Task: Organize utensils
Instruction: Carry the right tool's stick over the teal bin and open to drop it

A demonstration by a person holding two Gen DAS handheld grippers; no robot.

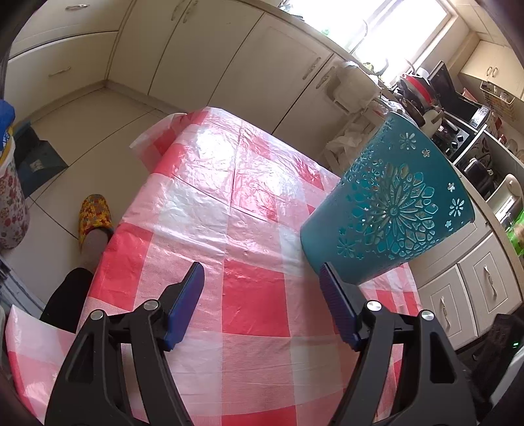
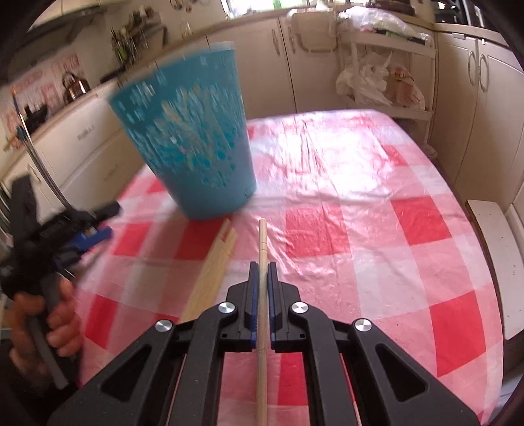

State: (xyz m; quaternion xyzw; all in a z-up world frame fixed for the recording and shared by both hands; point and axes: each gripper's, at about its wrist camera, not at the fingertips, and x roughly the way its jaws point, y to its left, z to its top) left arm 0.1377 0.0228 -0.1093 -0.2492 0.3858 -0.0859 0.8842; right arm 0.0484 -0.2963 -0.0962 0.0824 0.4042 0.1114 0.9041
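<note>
This is a home kitchen. Cream cabinet doors (image 1: 209,55) with metal handles fill the upper left of the left wrist view, and a bright window (image 1: 386,29) sits at the top right above a crowded countertop (image 1: 425,98). A kettle (image 2: 74,87) stands at the upper left of the right wrist view. A table under a red-and-white checked plastic cloth (image 1: 255,288) fills the middle, with pale floor tiles (image 1: 88,131) at left.

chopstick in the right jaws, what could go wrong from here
1. The chopstick is pinched along its length between narrow jaws of the right gripper, so it could swivel or slip on the way to the teal holder.
2. The holder is tall and unheld; the left gripper is open beside it, so a nudge might tip it.
3. The loose chopsticks lie close beside the grip and could get knocked.
</note>
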